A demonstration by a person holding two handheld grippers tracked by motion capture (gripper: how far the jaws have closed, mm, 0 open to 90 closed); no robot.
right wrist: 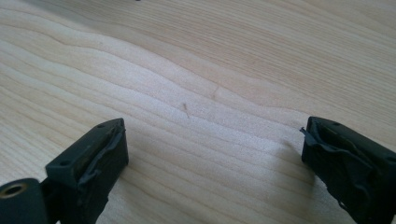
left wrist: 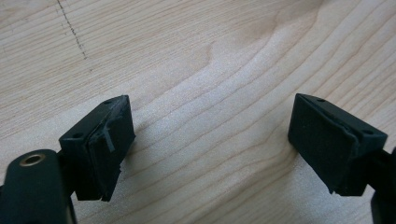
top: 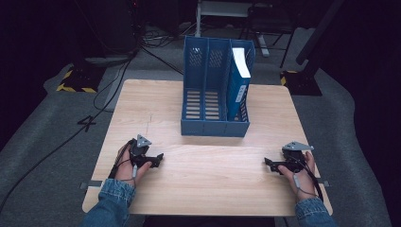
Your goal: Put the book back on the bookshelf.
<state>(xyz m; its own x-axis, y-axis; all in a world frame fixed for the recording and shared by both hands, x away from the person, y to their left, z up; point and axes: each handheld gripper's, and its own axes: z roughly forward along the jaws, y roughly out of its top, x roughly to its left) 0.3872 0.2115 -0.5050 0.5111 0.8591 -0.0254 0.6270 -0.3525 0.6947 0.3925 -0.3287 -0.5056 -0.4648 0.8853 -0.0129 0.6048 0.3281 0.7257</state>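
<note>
L gripper (top: 158, 157), R gripper (top: 268, 162): black rubber fingers spread, empty; pale woodgrain table (top: 208, 161).

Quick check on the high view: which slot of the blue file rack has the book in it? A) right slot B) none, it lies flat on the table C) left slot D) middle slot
A: the book stands in the rightmost slot of the blue file rack, while the left and middle slots show only their slatted floor.
</note>
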